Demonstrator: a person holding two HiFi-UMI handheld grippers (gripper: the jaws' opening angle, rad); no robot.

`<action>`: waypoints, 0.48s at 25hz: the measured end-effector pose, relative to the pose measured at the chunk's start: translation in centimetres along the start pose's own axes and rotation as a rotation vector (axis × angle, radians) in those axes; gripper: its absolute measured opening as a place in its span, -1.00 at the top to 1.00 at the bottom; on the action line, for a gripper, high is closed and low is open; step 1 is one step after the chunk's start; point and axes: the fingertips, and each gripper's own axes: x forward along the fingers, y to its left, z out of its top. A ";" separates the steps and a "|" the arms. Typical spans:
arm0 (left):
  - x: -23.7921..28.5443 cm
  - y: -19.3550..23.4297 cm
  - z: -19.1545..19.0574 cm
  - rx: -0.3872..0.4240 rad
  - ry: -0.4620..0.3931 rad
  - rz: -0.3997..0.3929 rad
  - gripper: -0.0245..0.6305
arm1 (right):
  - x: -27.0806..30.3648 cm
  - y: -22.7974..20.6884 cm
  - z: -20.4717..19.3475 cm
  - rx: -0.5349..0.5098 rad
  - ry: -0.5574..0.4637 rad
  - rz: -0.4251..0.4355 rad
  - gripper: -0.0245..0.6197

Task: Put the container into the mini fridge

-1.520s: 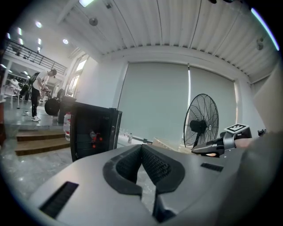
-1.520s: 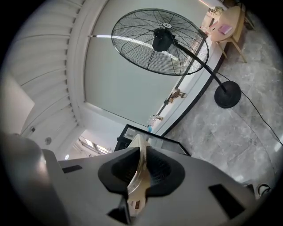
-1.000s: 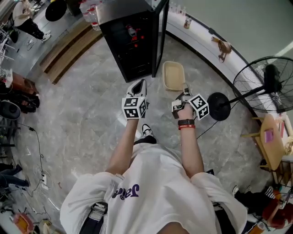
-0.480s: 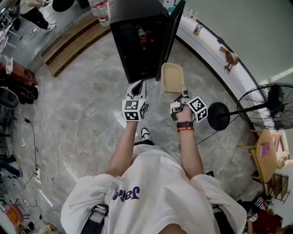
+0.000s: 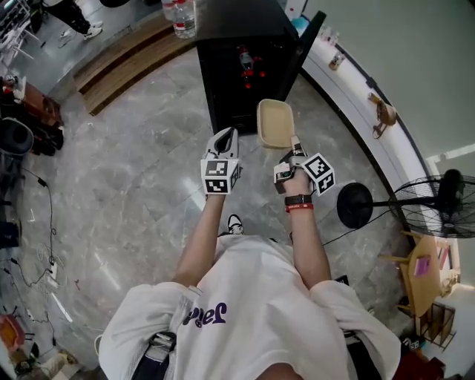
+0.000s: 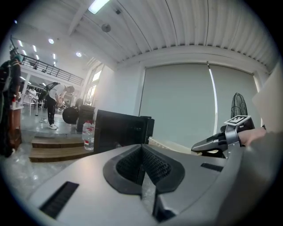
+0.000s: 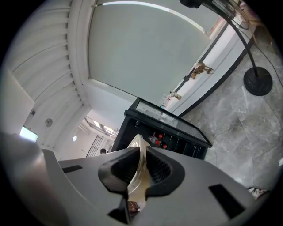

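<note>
A shallow beige container is held out ahead of me by its near rim, with my right gripper shut on it; that rim shows edge-on between the jaws in the right gripper view. The black mini fridge stands just beyond, its door swung open to the right, red items on its shelves. My left gripper is shut with nothing in it, level with the right one and to the left of the container. In the left gripper view the fridge appears past the jaws.
A water bottle and wooden steps lie left of the fridge. A white ledge curves along the right wall, with a standing fan and its round base. A wooden table is at far right. Grey marble floor surrounds me.
Both grippers and the container have moved forward toward the open fridge, which now sits closer and more central. The grips look unchanged.
</note>
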 end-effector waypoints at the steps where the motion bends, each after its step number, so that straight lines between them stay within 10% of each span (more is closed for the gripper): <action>1: 0.4 0.5 0.3 -0.007 -0.013 0.006 0.87 | 0.8 0.4 -0.1 -0.004 0.004 0.009 0.74; 12: 2.7 5.3 1.2 -0.038 -0.026 0.066 0.87 | 7.7 2.6 -2.2 -0.033 0.066 0.050 0.74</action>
